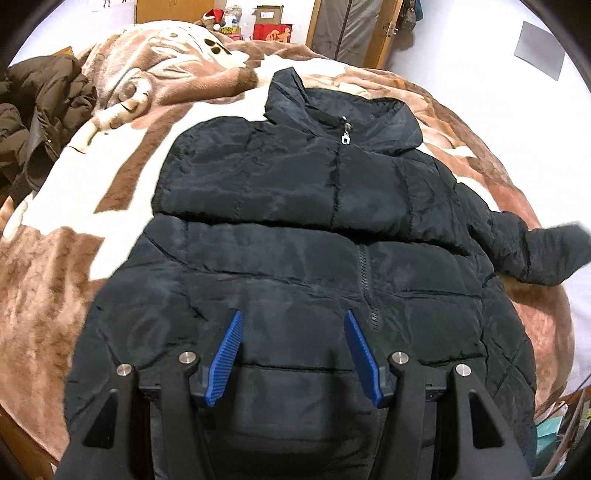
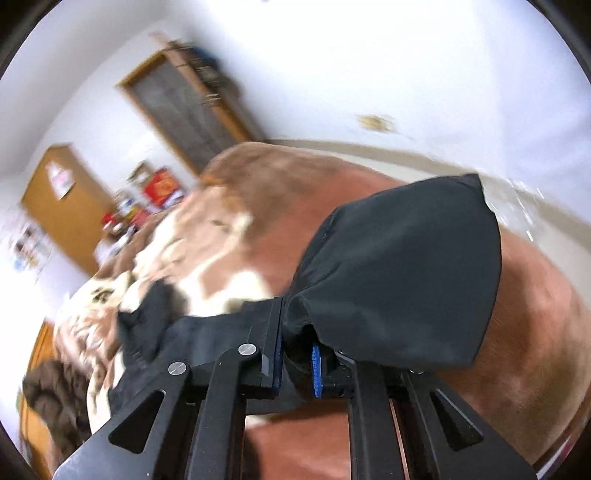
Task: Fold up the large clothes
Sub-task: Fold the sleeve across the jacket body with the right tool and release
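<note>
A black puffer jacket point(image 1: 295, 221) lies front up and zipped on the bed, its collar point(image 1: 332, 107) at the far end. My left gripper point(image 1: 293, 315) hovers over the jacket's lower front. It is open, its blue pads point(image 1: 227, 354) well apart with nothing between them. The jacket's right sleeve point(image 1: 546, 254) stretches off to the right and looks blurred. In the right wrist view, my right gripper point(image 2: 295, 326) is shut on the end of that black sleeve point(image 2: 399, 266), which bulges out past the fingers, lifted above the bed.
A brown and cream plush blanket point(image 1: 92, 184) covers the bed point(image 2: 240, 236). A dark brown coat point(image 1: 37, 110) is heaped at the bed's left side. Boxes and a wooden door point(image 1: 384, 33) stand beyond the far end, with a white wall on the right.
</note>
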Motion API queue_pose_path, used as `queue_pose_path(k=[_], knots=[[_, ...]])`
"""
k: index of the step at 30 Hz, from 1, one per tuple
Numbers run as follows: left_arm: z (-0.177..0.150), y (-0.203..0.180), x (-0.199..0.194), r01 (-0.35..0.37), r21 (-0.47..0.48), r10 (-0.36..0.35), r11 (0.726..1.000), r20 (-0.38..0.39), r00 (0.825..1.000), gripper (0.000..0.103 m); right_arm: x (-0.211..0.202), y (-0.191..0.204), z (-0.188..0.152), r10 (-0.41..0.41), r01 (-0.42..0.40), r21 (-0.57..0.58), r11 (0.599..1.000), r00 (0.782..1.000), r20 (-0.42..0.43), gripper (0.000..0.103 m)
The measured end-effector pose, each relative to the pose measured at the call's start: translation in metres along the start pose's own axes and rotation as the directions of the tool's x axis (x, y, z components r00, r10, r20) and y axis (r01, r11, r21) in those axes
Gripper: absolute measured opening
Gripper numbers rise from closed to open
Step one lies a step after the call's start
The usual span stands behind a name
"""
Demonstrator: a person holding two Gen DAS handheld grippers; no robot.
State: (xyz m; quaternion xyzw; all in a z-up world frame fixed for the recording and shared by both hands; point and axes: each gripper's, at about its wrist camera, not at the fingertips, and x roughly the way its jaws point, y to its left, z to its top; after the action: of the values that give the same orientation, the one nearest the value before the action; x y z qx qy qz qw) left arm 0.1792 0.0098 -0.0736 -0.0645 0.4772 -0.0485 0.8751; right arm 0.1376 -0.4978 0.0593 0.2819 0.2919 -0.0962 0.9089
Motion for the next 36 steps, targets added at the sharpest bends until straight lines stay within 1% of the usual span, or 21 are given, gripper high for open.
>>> queue_pose_path(k=[1, 4, 7, 8, 10, 12, 14, 16, 17, 18, 20, 23, 24, 25, 27, 28, 30, 31, 33, 35, 36], knots=[[0.002, 0.003, -0.001, -0.001, -0.002, 0.001, 1.0, 0.005, 1.0, 0.059, -0.004, 0.014, 0.001, 0.021, -0.021, -0.029, 0.999, 1.0, 0.001, 0.012], [0.007, 0.013, -0.005, 0.003, -0.015, -0.003, 1.0, 0.023, 1.0, 0.059, -0.008, 0.075, 0.004, 0.111, -0.111, -0.131, 0.985, 0.994, -0.013, 0.012], [0.01, 0.023, -0.008, 0.011, -0.039, -0.01, 0.999, 0.038, 0.999, 0.059, -0.003, 0.132, 0.002, 0.193, -0.2, -0.209, 0.957, 0.98, -0.053, 0.012], [0.01, 0.027, -0.008, 0.017, -0.049, -0.015, 0.999, 0.042, 0.999, 0.059, 0.002, 0.145, -0.001, 0.21, -0.22, -0.225, 0.949, 0.975, -0.066, 0.012], [0.01, 0.036, -0.008, 0.023, -0.069, -0.02, 0.997, 0.048, 0.999, 0.059, 0.014, 0.184, -0.01, 0.25, -0.271, -0.275, 0.922, 0.962, -0.107, 0.012], [0.008, 0.042, -0.006, 0.027, -0.088, -0.023, 0.996, 0.047, 0.999, 0.059, 0.028, 0.218, -0.024, 0.268, -0.304, -0.323, 0.896, 0.952, -0.15, 0.012], [0.005, 0.051, -0.004, 0.031, -0.111, -0.026, 0.993, 0.043, 0.999, 0.059, 0.054, 0.249, -0.045, 0.263, -0.322, -0.368, 0.872, 0.943, -0.202, 0.012], [0.001, 0.061, -0.001, 0.03, -0.132, -0.026, 0.991, 0.038, 0.999, 0.059, 0.078, 0.27, -0.069, 0.254, -0.344, -0.383, 0.858, 0.93, -0.266, 0.012], [0.0, 0.066, 0.0, 0.029, -0.141, -0.024, 0.99, 0.037, 0.999, 0.059, 0.092, 0.279, -0.082, 0.244, -0.348, -0.38, 0.857, 0.924, -0.295, 0.012], [-0.001, 0.071, 0.001, 0.027, -0.15, -0.021, 0.988, 0.035, 0.999, 0.059, 0.111, 0.288, -0.101, 0.233, -0.361, -0.382, 0.851, 0.911, -0.34, 0.012], [-0.004, 0.082, 0.003, 0.021, -0.171, -0.015, 0.985, 0.033, 0.999, 0.059, 0.135, 0.297, -0.127, 0.22, -0.381, -0.38, 0.843, 0.889, -0.402, 0.012], [-0.009, 0.097, 0.004, 0.014, -0.199, -0.009, 0.98, 0.029, 1.0, 0.059, 0.173, 0.306, -0.169, 0.166, -0.39, -0.401, 0.829, 0.856, -0.489, 0.015], [-0.009, 0.1, 0.005, 0.013, -0.203, -0.008, 0.979, 0.028, 1.0, 0.059, 0.189, 0.308, -0.185, 0.144, -0.394, -0.402, 0.826, 0.838, -0.526, 0.018], [-0.01, 0.104, 0.005, 0.011, -0.207, -0.006, 0.978, 0.028, 1.0, 0.059, 0.199, 0.307, -0.194, 0.134, -0.398, -0.395, 0.828, 0.824, -0.55, 0.022], [-0.009, 0.108, 0.004, 0.007, -0.212, -0.001, 0.977, 0.029, 1.0, 0.059, 0.212, 0.303, -0.207, 0.126, -0.407, -0.372, 0.834, 0.798, -0.59, 0.037], [-0.008, 0.109, 0.003, 0.007, -0.213, 0.0, 0.977, 0.031, 1.0, 0.059, 0.21, 0.301, -0.21, 0.129, -0.41, -0.365, 0.836, 0.793, -0.595, 0.04], [-0.003, 0.109, 0.001, 0.006, -0.212, 0.002, 0.977, 0.036, 0.999, 0.059, 0.2, 0.299, -0.208, 0.157, -0.429, -0.36, 0.828, 0.795, -0.585, 0.045], [0.0, 0.108, 0.0, 0.007, -0.209, 0.001, 0.978, 0.041, 0.999, 0.059, 0.194, 0.299, -0.206, 0.174, -0.442, -0.354, 0.824, 0.792, -0.585, 0.048], [0.01, 0.102, -0.002, 0.017, -0.193, -0.006, 0.981, 0.057, 0.998, 0.059, 0.178, 0.294, -0.199, 0.249, -0.497, -0.313, 0.809, 0.773, -0.584, 0.059], [0.022, 0.091, -0.005, 0.033, -0.169, -0.02, 0.985, 0.075, 0.997, 0.06, 0.16, 0.284, -0.185, 0.298, -0.537, -0.301, 0.788, 0.76, -0.577, 0.059], [0.029, 0.086, -0.006, 0.044, -0.158, -0.031, 0.987, 0.083, 0.996, 0.061, 0.151, 0.278, -0.177, 0.313, -0.544, -0.305, 0.782, 0.766, -0.562, 0.059]])
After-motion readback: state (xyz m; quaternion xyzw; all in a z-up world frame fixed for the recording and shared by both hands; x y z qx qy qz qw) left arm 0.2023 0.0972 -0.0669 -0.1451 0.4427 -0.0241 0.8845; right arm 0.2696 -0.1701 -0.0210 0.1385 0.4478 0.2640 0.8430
